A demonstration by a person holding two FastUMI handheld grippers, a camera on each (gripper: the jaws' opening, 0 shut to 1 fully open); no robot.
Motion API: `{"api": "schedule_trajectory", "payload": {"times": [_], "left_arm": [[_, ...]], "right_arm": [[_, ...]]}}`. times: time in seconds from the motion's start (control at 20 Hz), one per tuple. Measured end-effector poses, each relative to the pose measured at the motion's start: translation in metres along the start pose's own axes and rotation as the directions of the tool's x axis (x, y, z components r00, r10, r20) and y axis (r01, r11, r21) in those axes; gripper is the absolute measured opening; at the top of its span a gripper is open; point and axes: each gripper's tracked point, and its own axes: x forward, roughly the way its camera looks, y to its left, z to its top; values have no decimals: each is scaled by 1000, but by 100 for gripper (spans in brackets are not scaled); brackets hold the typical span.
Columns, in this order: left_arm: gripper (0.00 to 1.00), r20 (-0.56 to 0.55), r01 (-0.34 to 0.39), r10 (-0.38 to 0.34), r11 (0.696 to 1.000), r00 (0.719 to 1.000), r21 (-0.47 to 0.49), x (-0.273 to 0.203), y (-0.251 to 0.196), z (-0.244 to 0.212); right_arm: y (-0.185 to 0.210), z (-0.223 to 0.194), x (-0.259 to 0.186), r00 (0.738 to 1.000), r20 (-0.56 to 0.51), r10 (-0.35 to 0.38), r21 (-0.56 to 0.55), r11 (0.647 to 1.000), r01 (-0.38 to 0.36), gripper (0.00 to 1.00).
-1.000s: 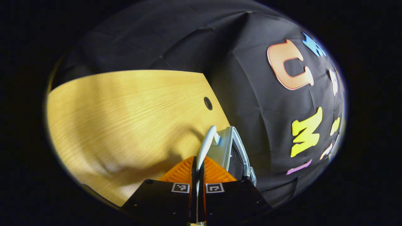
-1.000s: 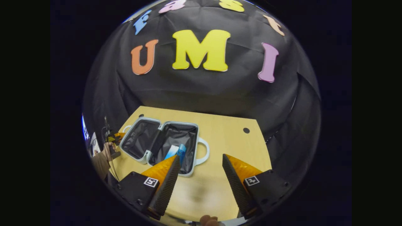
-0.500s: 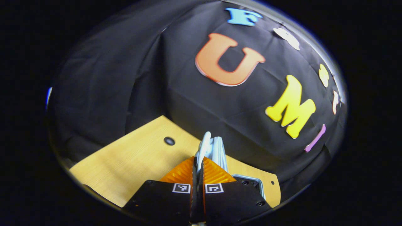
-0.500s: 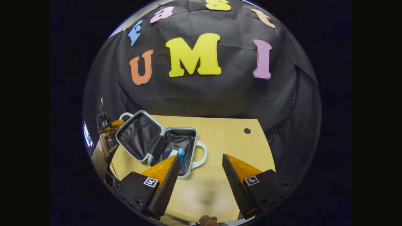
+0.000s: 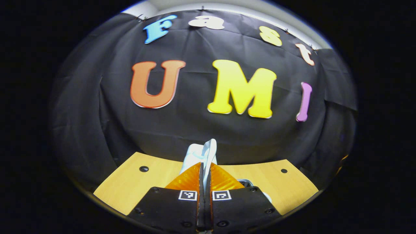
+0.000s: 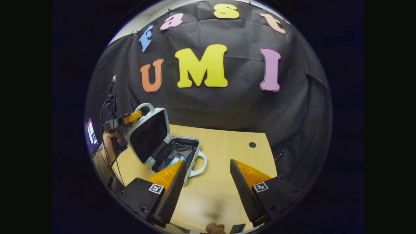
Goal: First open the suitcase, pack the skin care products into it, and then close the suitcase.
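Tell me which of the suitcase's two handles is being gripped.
The handle on the raised lid: the left gripper is shut on that handle. The other handle, on the half lying flat on the table, is free.

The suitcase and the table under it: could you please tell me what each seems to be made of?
The suitcase looks like a hard moulded plastic shell, pale and smooth with a slight sheen and rounded corners; its lining looks like thin dark fabric, since it wrinkles. The table shows light wood grain with a matte finish; whether it is solid wood or laminate cannot be told.
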Motion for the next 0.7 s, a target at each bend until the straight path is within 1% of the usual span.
{"api": "schedule_trajectory", "payload": {"times": [0.05,0.2,0.3,0.4,0.5,0.6,0.65,0.7], "left_arm": [[3,-9,-1,1,1000,1000,14,1,-15,-5],[3,-38,-1,3,999,999,43,14,-50,-24],[3,-66,18,-14,997,998,73,19,-78,-37],[3,-98,29,-16,991,995,131,25,-101,-55],[3,-128,45,-20,979,992,197,33,-120,-75],[3,-171,63,-16,959,985,275,40,-140,-100],[4,-193,71,-5,939,981,337,44,-150,-115],[3,-218,87,3,911,976,403,50,-160,-131]], "right_arm": [[-5,-2,-1,1000,2,1,-6,1000,-1,80],[-30,-3,-13,999,29,-17,-26,1000,17,81],[-43,-5,-16,999,37,-26,-35,999,27,81],[-57,-10,-18,999,34,-32,-30,999,33,80],[-74,-17,-19,998,29,-50,-28,998,51,81],[-90,-25,-21,998,21,-67,-22,997,68,81],[-96,-29,-20,997,14,-72,-16,997,72,81],[-103,-33,-20,997,4,-75,-7,997,75,80]]}}
